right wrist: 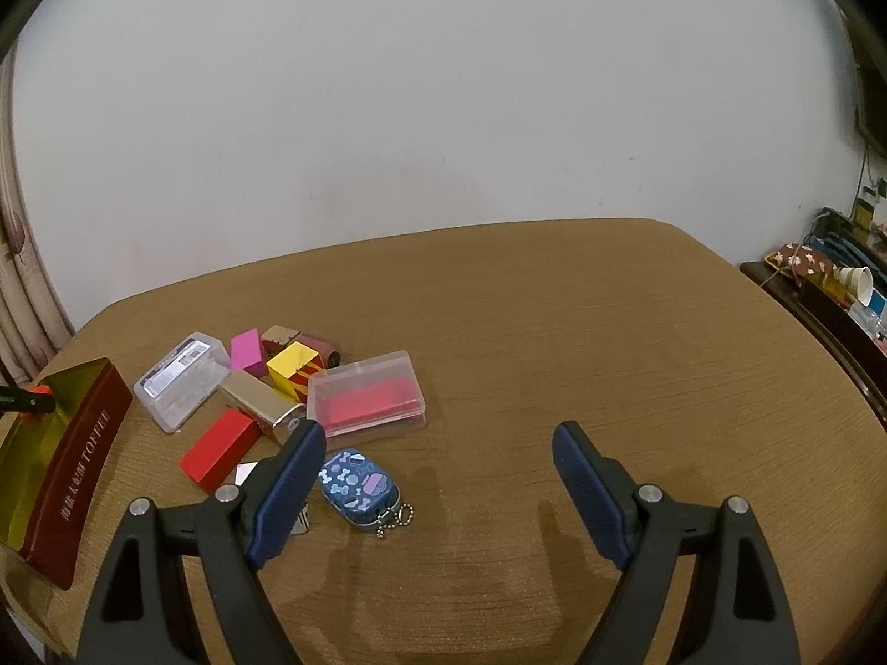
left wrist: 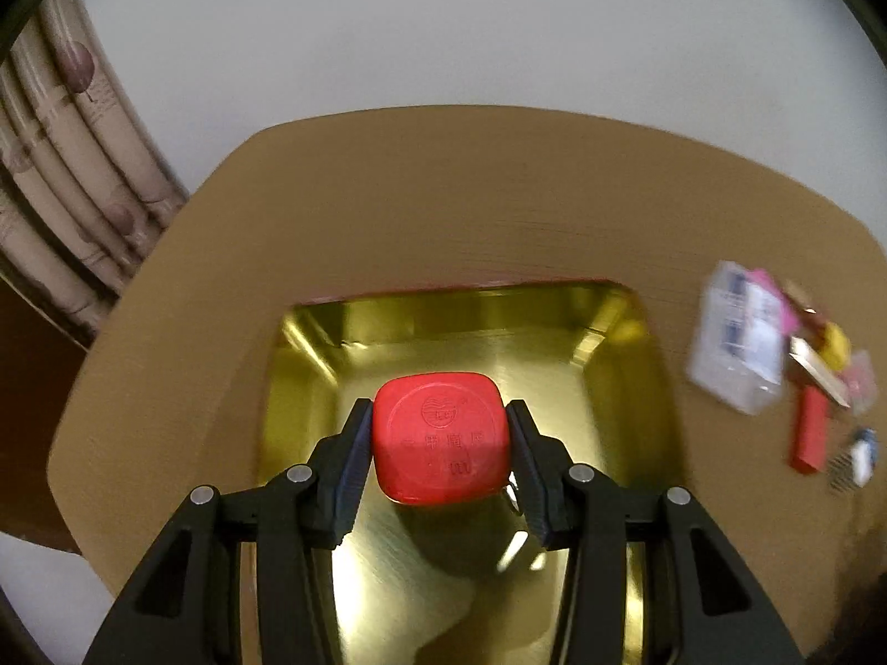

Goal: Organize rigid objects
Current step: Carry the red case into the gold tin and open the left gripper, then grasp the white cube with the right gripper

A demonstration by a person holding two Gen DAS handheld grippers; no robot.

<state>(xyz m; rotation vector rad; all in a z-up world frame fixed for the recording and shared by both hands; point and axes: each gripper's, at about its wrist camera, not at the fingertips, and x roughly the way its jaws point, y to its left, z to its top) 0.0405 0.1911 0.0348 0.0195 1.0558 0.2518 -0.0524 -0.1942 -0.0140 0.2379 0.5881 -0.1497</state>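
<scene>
Grippers: two. The left gripper (left wrist: 441, 438) has its pads pressed on both sides of a red rounded case (left wrist: 441, 435); the right gripper (right wrist: 438, 463) stands wide apart with nothing between its fingers.
Red rounded case: one – held above the gold inside of the toffee tin (left wrist: 604, 388), off its floor; a small metal ring hangs at its right side.
Toffee tin: one, open, dark red outside with "TOFFEE" on its wall (right wrist: 83, 460), at the table's left edge; no loose item shows inside it.
Clear boxes: two – one (right wrist: 180, 382) with a printed card inside, one (right wrist: 368, 402) with a red pad inside.
Blocks: one red (right wrist: 222, 449), one pink (right wrist: 246, 352), one yellow (right wrist: 294, 368).
Gold box: one (right wrist: 260, 402), lying between the red block and the yellow one.
Blue patterned tin: one (right wrist: 357, 487), with a ball chain, nearest the right gripper.
Table (right wrist: 554, 332): rounded corners; the pile sits left of middle, the right half and far side lie bare.
</scene>
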